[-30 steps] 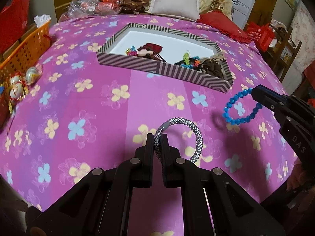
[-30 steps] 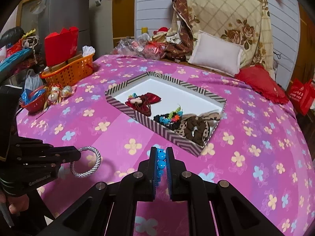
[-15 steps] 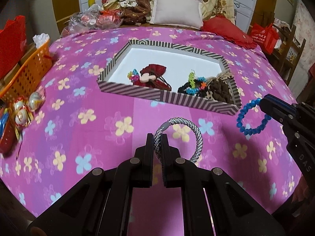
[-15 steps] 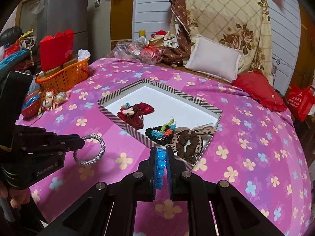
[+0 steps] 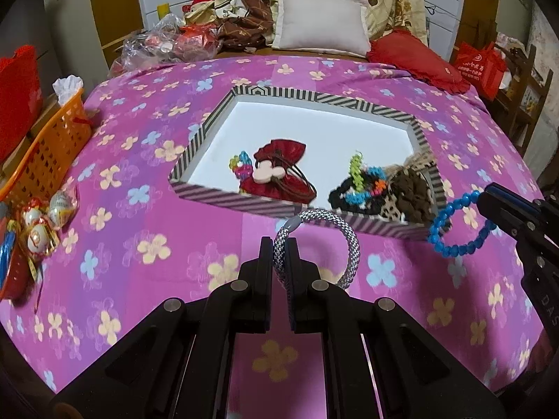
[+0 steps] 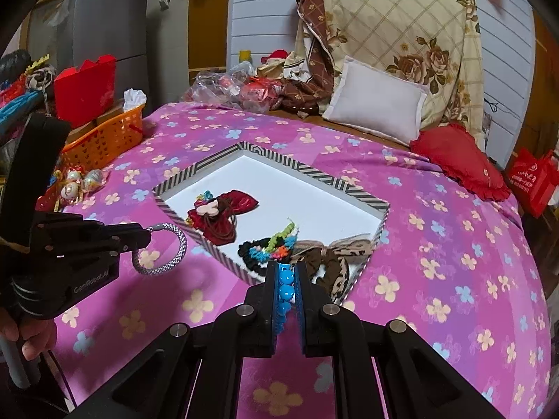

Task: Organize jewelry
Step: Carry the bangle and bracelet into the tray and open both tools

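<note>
The left gripper [image 5: 280,256] pinches the grey braided bracelet [image 5: 323,241] and the right gripper [image 6: 287,279] pinches the blue bead bracelet [image 5: 454,225], both short of the striped tray [image 5: 223,199]. Released early, either could catch its near wall and land on the bedspread [image 5: 146,244].

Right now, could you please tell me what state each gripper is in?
Left gripper: shut on the grey bracelet.
Right gripper: shut on the blue bracelet.

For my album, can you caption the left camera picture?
Left gripper carries a braided bracelet toward the striped box.
</note>
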The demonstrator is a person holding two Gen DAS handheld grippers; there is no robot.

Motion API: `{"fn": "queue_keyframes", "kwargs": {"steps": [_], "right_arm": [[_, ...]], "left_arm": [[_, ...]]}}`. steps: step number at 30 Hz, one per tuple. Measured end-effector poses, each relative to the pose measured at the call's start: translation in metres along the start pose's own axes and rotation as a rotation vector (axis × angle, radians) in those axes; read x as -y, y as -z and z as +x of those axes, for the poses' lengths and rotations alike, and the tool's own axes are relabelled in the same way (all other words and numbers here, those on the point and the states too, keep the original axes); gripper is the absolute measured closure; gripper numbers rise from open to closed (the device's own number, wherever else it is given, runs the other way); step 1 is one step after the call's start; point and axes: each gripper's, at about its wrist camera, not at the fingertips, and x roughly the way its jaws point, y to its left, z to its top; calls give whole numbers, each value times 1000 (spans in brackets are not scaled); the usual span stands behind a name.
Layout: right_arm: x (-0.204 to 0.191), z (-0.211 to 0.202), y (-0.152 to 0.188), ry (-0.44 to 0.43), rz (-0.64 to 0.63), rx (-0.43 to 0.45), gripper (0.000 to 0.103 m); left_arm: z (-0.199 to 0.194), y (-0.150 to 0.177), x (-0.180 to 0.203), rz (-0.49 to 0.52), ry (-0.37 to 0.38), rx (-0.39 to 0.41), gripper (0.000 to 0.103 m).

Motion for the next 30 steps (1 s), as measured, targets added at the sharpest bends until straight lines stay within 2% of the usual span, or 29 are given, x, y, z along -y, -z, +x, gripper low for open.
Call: {"fn": "queue_keyframes", "kwargs": {"steps": [16, 30], "right_arm": [[14, 45, -39, -34, 67, -12, 95], [10, 90, -52, -104, 138, -34, 95]], "left_arm": [[39, -52, 4, -16, -29, 4, 98], [84, -67, -2, -35, -77, -41, 98]]}}
